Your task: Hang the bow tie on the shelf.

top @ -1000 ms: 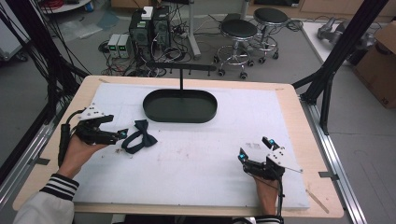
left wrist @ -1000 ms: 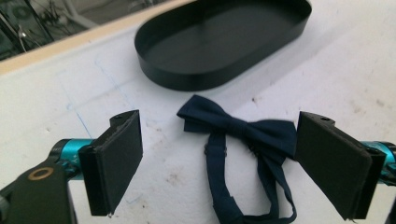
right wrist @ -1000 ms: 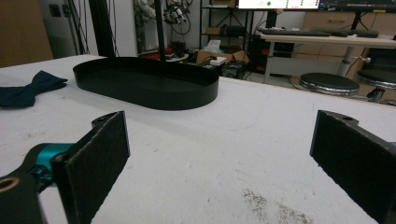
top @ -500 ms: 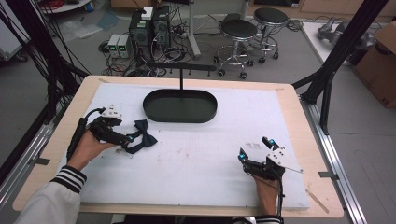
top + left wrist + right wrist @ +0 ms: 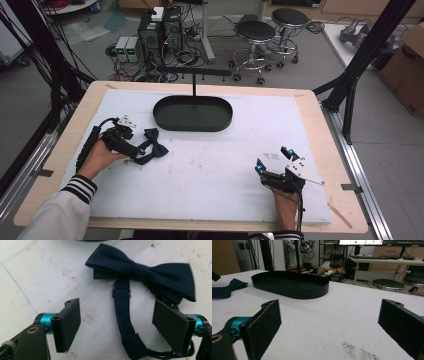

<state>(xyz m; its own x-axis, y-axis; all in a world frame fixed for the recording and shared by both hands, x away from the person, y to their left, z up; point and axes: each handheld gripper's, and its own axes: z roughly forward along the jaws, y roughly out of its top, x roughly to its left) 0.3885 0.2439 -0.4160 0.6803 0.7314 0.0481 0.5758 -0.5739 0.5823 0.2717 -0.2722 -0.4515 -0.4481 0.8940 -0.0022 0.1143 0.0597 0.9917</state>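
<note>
Even, bright indoor light; sharp.

I am bringing my left gripper onto the dark bow tie lying on the white desk, its fingers closing around the strap; my right gripper is resting open, below the black oval tray.
</note>
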